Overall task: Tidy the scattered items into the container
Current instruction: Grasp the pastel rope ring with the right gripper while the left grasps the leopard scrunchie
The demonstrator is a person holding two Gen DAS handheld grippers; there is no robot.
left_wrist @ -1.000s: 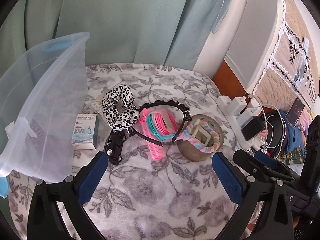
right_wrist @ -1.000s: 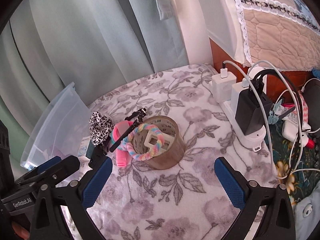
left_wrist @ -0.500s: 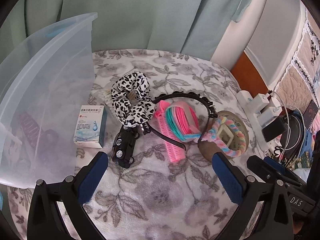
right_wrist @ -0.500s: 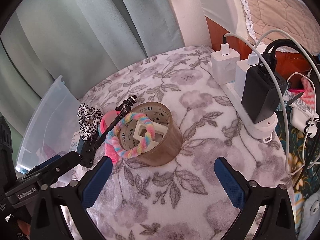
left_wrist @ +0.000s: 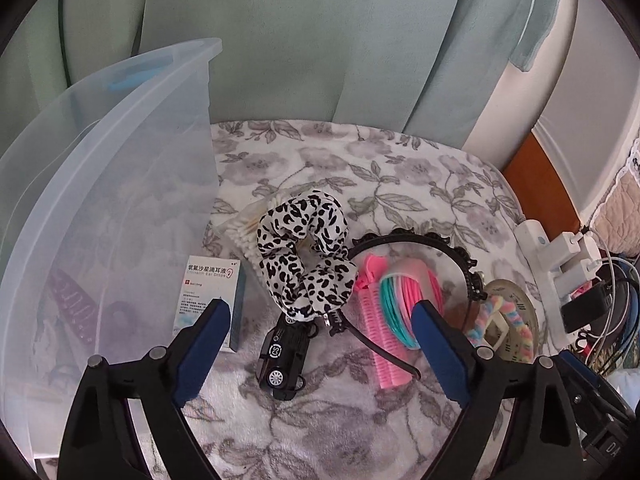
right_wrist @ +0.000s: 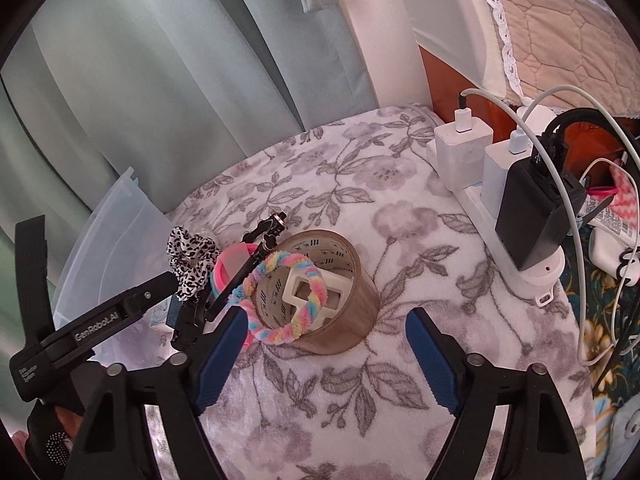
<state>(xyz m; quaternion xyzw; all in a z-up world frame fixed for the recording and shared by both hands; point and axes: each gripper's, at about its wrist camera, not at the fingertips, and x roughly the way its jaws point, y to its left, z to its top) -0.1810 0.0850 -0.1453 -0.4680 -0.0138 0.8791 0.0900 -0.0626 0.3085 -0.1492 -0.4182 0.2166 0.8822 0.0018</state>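
Both tongs are closing with their pads still apart and gripping nothing. Left tongs (left_wrist: 320, 328) hang over the toy car (left_wrist: 282, 356), which lies between the blue pads but is not pressed by them. Right tongs (right_wrist: 324, 340) frame the roll of brown tape (right_wrist: 320, 300), their pads just beside it on either side, not touching it.

On the floral-covered desk (left_wrist: 360, 168) the scattered items crowd together near its left edge. A leopard-print scrunchie (left_wrist: 304, 256) rests above the car, with a bundle of cotton swabs (left_wrist: 248, 224) behind it. A small medicine box (left_wrist: 208, 280) lies just beside the clear plastic container (left_wrist: 112, 200), which stands at the left edge. A black headband (left_wrist: 420, 240) arches over a pink hair roller (left_wrist: 380, 344) and a stack of teal and pink hair ties (left_wrist: 400, 300). A pastel braided hair tie (right_wrist: 280, 300) and a white square piece (right_wrist: 316, 292) sit on top of the tape roll. A white power strip (right_wrist: 500, 240) with chargers runs along the right edge.
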